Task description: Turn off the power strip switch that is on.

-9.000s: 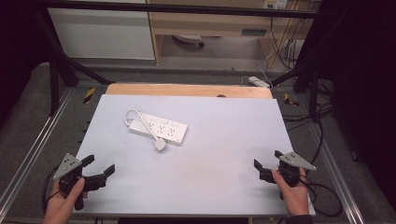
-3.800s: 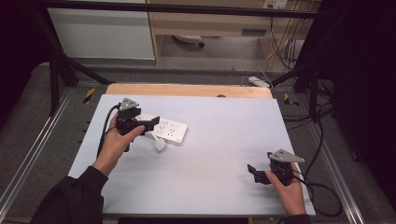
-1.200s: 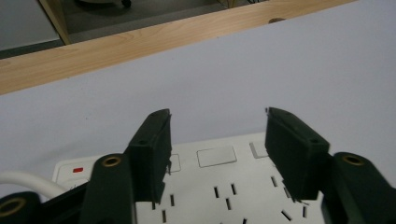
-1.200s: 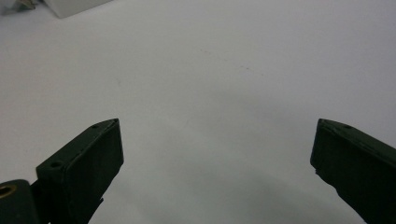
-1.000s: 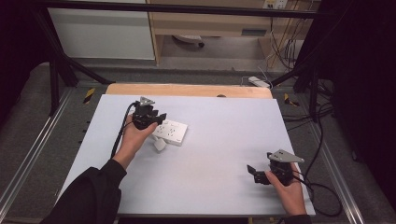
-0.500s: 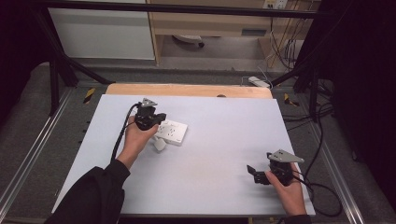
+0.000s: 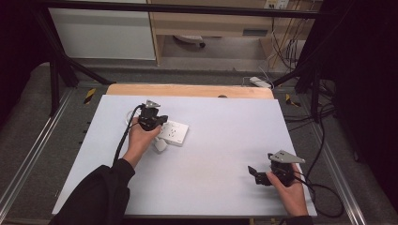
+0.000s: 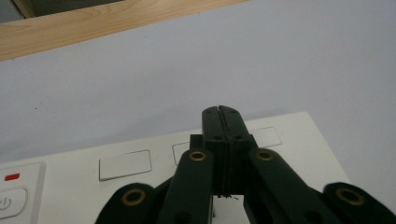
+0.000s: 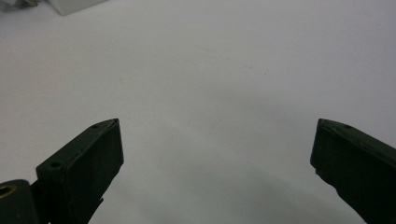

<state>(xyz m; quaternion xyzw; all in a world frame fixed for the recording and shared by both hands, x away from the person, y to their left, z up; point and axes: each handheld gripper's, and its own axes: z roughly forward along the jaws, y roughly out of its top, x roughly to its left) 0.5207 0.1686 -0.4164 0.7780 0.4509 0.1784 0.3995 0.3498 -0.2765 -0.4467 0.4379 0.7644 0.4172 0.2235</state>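
- White plastic power strip (image 7: 172,133) lies flat on the pale grey table top (image 7: 225,154), toward the far left part of it, near the wooden strip (image 7: 187,90) at the table's far edge.
- I hold my left gripper (image 7: 151,120) over the strip's left end, and its jaws have just been closing; in the left gripper view they now meet pad to pad (image 8: 223,122), with nothing between their tips.
- From that same view I see blank shuttered socket covers (image 8: 125,164) on the strip's face, and a rocker switch (image 8: 11,201) with a small red mark above it at the lower left.
- Something white sits low between the jaw arms there, possibly the plug, but the view is too tight to be sure.
- From above, a small white plug (image 7: 160,145) rests just beside the strip's near edge, below my left hand (image 7: 141,140).
- My right gripper (image 7: 263,174) rests low over the table's near right corner, well apart from the strip, its jaws spread wide over bare table with nothing in them.
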